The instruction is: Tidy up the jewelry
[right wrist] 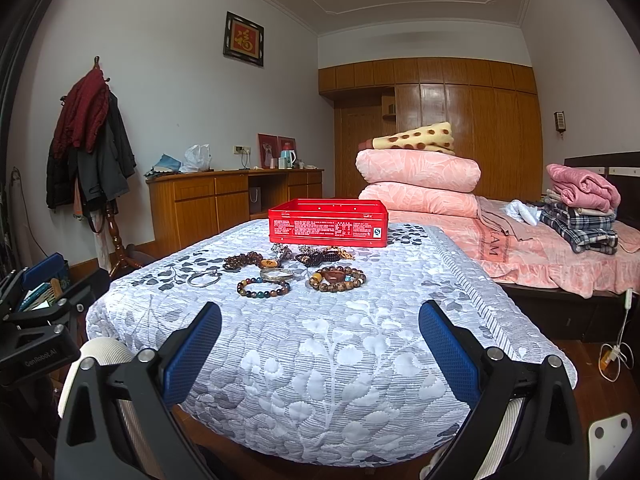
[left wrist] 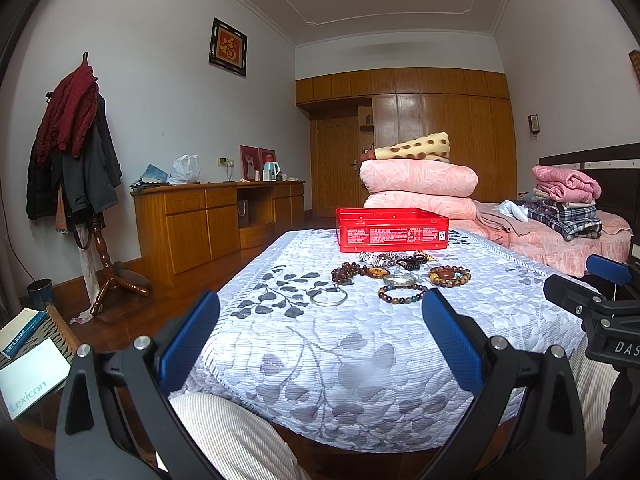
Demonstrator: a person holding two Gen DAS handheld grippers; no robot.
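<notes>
A red tin box (left wrist: 392, 230) (right wrist: 328, 222) stands open-topped at the far end of a table with a white-grey leaf-pattern cloth (left wrist: 328, 352) (right wrist: 320, 352). In front of it lie several pieces of jewelry: a thin silver bangle (left wrist: 329, 296) (right wrist: 204, 278), a multicolour bead bracelet (left wrist: 402, 294) (right wrist: 263, 287), a brown bead bracelet (left wrist: 450, 276) (right wrist: 338, 279), a silver bracelet (left wrist: 400, 279) (right wrist: 277, 274), and dark bead strands (left wrist: 352, 272) (right wrist: 244, 260). My left gripper (left wrist: 320, 340) and right gripper (right wrist: 320, 340) are both open and empty, near the table's front edge.
A bed (right wrist: 560, 256) with folded pink quilts (left wrist: 418, 178) and clothes stands to the right. A wooden sideboard (left wrist: 216, 220) and a coat stand (left wrist: 76, 152) are on the left. Books (left wrist: 28, 364) lie low at the left.
</notes>
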